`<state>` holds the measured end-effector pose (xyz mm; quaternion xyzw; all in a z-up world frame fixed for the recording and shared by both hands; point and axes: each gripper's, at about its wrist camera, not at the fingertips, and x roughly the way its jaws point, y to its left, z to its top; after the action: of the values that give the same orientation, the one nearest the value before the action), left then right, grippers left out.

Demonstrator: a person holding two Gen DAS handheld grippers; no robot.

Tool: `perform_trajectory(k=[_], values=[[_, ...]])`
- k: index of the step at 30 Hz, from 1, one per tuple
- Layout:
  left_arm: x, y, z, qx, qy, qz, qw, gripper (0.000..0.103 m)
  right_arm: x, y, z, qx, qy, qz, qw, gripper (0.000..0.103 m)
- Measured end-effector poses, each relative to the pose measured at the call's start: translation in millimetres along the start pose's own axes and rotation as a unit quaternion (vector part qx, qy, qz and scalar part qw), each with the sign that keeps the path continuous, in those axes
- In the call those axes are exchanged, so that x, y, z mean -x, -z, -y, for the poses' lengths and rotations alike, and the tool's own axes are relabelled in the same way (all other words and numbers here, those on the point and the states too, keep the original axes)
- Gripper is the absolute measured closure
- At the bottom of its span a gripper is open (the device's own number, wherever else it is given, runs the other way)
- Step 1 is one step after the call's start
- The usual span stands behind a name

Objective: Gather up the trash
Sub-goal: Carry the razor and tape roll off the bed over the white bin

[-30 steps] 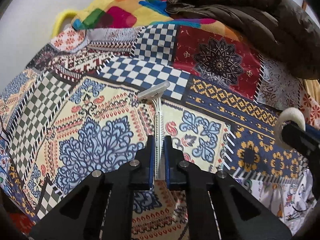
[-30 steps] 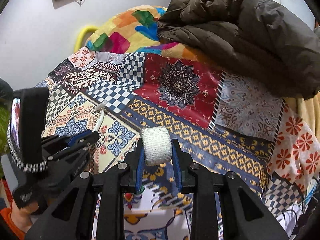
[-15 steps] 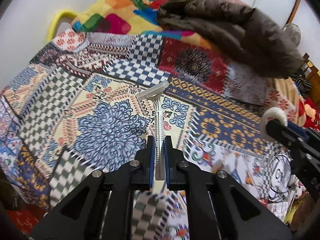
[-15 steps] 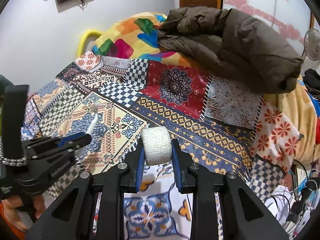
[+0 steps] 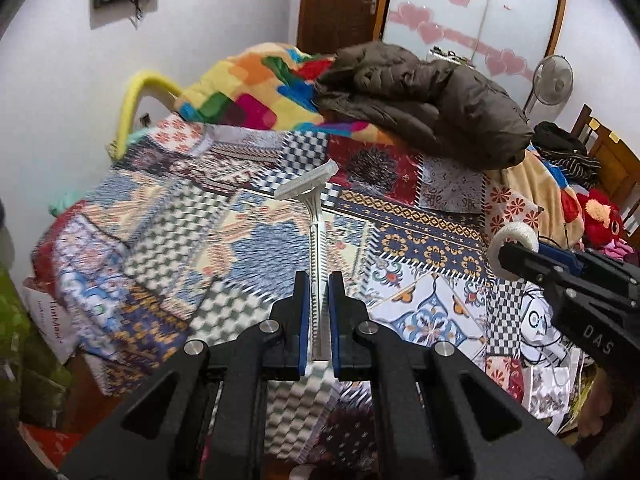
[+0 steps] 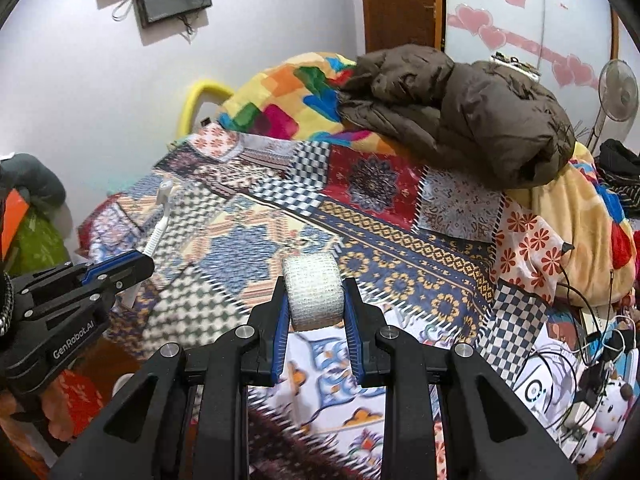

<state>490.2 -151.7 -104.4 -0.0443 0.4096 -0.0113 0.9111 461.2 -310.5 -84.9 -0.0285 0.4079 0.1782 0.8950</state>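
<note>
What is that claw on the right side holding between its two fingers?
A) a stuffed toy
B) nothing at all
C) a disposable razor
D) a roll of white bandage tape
D: in the right wrist view the right gripper is clamped on a white roll of bandage tape, while the disposable razor sits in the left gripper.

My black matt plastic left gripper, with bright metal pins and smooth blue pads, carries a white ribbed plastic disposable razor. My matching right gripper carries a white roll of rough woven gauze bandage. Below lies a matt patchwork-print cloth bedsheet, with a brown puffy jacket of faintly shiny fabric and a glossy brown wooden door.
</note>
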Motion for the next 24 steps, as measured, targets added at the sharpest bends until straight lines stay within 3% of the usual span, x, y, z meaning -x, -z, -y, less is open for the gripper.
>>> perform_trajectory(k=[13, 24], values=[[100.4, 75.7, -59.4, 0.028, -0.021, 0.030, 0.9989, 0.096, 37.1, 41.8, -90.8, 0.019, -0.051, -0.010, 0.998, 0.080], [158.3, 139.8, -146.3, 0.071, -0.069, 0.040, 0.9943, 0.096, 39.8, 80.4, -191.1, 0.077, -0.098, -0.032, 0.992, 0.080]])
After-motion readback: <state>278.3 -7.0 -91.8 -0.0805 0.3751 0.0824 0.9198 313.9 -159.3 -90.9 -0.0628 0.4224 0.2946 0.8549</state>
